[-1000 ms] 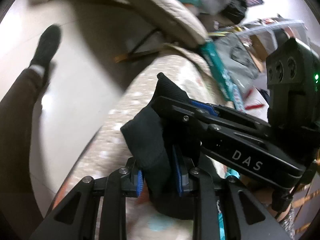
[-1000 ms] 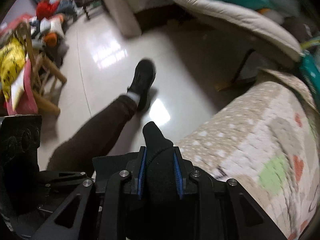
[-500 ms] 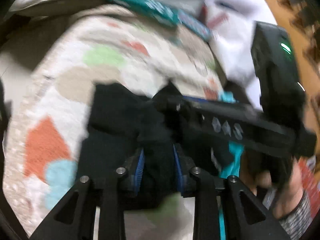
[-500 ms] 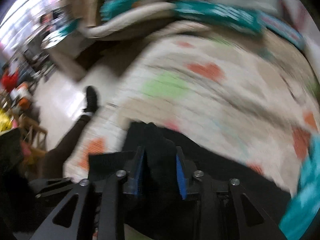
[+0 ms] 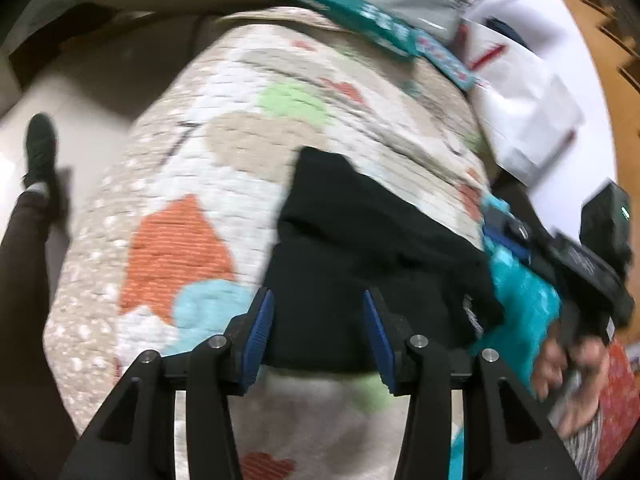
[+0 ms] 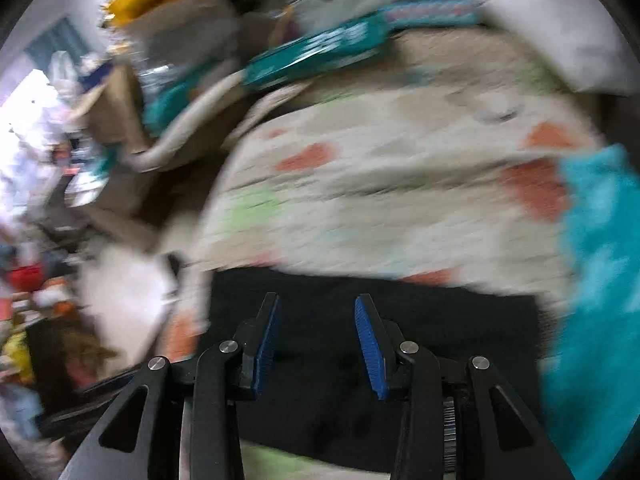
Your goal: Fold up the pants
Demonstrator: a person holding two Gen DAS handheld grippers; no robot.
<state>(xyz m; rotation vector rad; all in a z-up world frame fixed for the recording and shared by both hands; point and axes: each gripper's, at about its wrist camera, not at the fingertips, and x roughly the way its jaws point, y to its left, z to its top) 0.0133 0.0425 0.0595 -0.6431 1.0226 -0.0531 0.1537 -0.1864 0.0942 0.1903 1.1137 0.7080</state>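
Both claws, clamped on the black pants (image 5: 360, 256) a second ago, have since released them: left claw (image 5: 318, 332) and right claw (image 6: 316, 336) now stand open. The pants, previously lifted, now lie folded on the patterned blanket (image 5: 192, 200).

Black pants (image 5: 360, 248): matt cloth, soft and light-absorbing, lying in thick layers. Patterned bedcover (image 5: 192, 208): cloth with a rough, ribbed pile, cream ground with orange, green and pale-blue patches, matt throughout. Turquoise fabric (image 6: 596, 280) at the cover's right edge: fluffy, fleecy cloth. Left gripper (image 5: 318, 332): matt black plastic arms, bright round metal fasteners, fingers faced with blue ridged pads (image 5: 260, 328). Right gripper (image 6: 318, 336): the same matt black plastic, metal fasteners and blue ridged pads (image 6: 370, 344). White sheet (image 5: 524, 96) past the cover's far right corner: smooth, paper-like or plastic, too blurred to tell. Floor (image 5: 24, 120): smooth, pale, slightly glossy.
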